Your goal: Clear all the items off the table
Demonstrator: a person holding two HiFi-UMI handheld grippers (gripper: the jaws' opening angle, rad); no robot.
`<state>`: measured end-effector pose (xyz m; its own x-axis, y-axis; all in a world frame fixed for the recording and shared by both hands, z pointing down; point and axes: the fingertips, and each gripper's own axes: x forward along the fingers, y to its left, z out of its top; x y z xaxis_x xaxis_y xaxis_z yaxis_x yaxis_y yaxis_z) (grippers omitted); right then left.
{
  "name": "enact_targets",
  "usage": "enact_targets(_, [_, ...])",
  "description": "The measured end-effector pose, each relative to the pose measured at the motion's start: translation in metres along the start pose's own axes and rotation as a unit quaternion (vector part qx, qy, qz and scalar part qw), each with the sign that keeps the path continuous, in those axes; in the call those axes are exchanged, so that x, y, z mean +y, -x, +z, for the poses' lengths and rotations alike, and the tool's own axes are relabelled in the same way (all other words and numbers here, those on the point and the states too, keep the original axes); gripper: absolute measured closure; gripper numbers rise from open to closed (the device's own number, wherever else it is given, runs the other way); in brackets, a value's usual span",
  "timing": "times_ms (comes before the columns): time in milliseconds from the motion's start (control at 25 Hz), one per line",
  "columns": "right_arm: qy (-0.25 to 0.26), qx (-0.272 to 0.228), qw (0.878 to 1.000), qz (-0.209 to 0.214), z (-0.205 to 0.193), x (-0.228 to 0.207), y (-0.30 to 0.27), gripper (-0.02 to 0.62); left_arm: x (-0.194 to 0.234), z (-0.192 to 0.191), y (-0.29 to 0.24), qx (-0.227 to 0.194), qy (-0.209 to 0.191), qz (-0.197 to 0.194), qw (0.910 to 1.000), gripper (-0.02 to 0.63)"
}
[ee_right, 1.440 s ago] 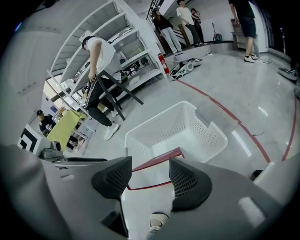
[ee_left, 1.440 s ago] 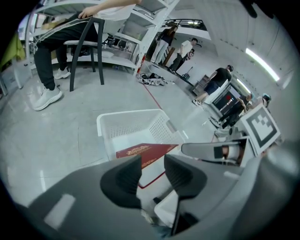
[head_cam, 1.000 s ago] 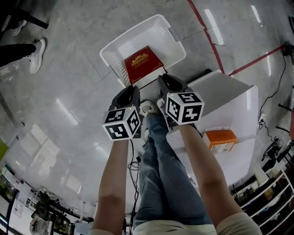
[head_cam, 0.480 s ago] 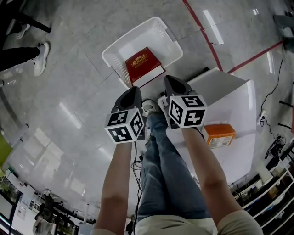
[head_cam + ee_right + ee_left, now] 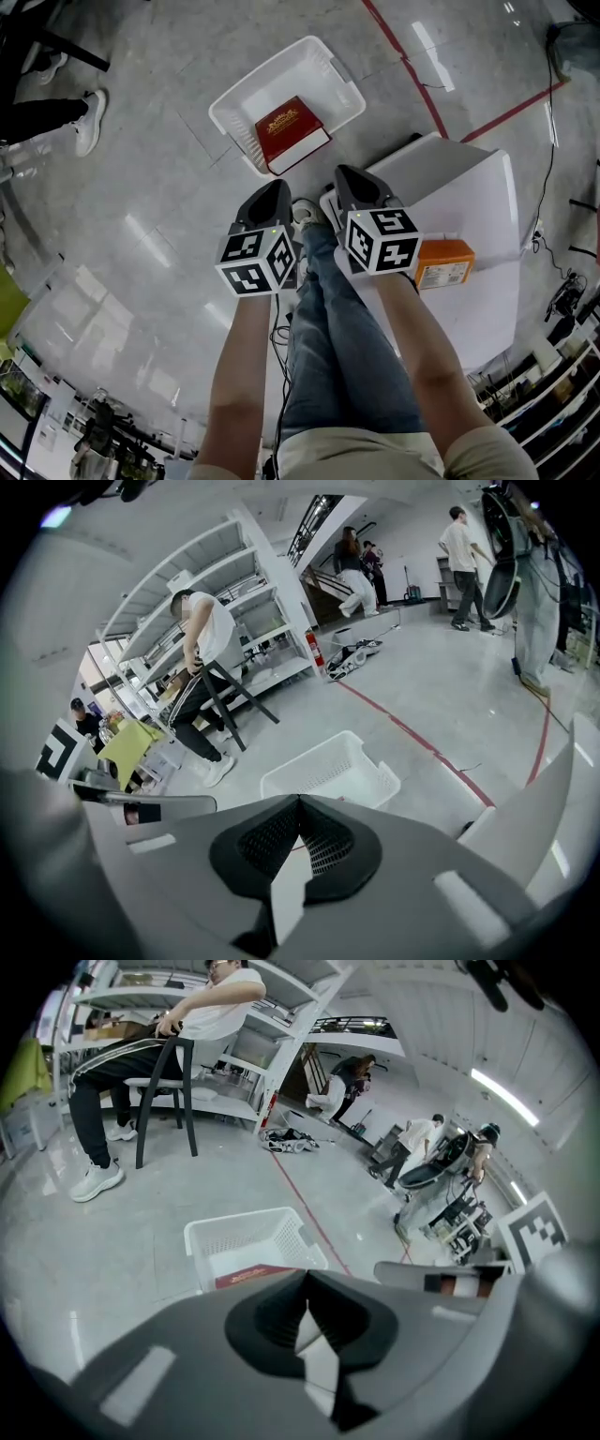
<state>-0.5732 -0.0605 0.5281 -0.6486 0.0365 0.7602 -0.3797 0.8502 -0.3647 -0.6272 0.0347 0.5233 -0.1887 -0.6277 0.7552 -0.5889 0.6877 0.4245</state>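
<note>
Left tongs (image 5: 277,187) fully closed, nothing between jaws (own view shows pads meeting). Right tongs (image 5: 346,172) likewise closed, empty. Both held side by side above floor. White plastic slatted basket (image 5: 234,105) on floor beyond them. Dark red rectangular box with gold print (image 5: 289,129) lies inside basket, at near side. Orange rectangular carton (image 5: 442,262) rests on white surface (image 5: 459,183), right of right tongs, untouched.

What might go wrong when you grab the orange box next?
The orange box lies close beside the right arm, so a swing might knock it off the table. The right gripper is shut and would only push it. The basket sits down on the floor, so a drop could miss.
</note>
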Motion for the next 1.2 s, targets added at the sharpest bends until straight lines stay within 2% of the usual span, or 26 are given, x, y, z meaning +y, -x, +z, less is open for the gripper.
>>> enact_targets(480, [-0.011,-0.034,0.999,0.018,0.0,0.018,0.048,0.597,-0.029,-0.012,0.031,-0.009,-0.008,-0.005,0.9999,0.597])
enact_targets(840, [-0.012,-0.051,0.999,0.008,-0.004,0.02,0.071,0.597,-0.046,-0.017,0.048,-0.011,-0.023,-0.02,0.9995,0.597])
enact_targets(1200, [-0.024,-0.075,0.997,-0.019,-0.012,0.01,0.101,0.597,-0.079,-0.022,0.055,-0.001,-0.071,-0.053,0.9961,0.597])
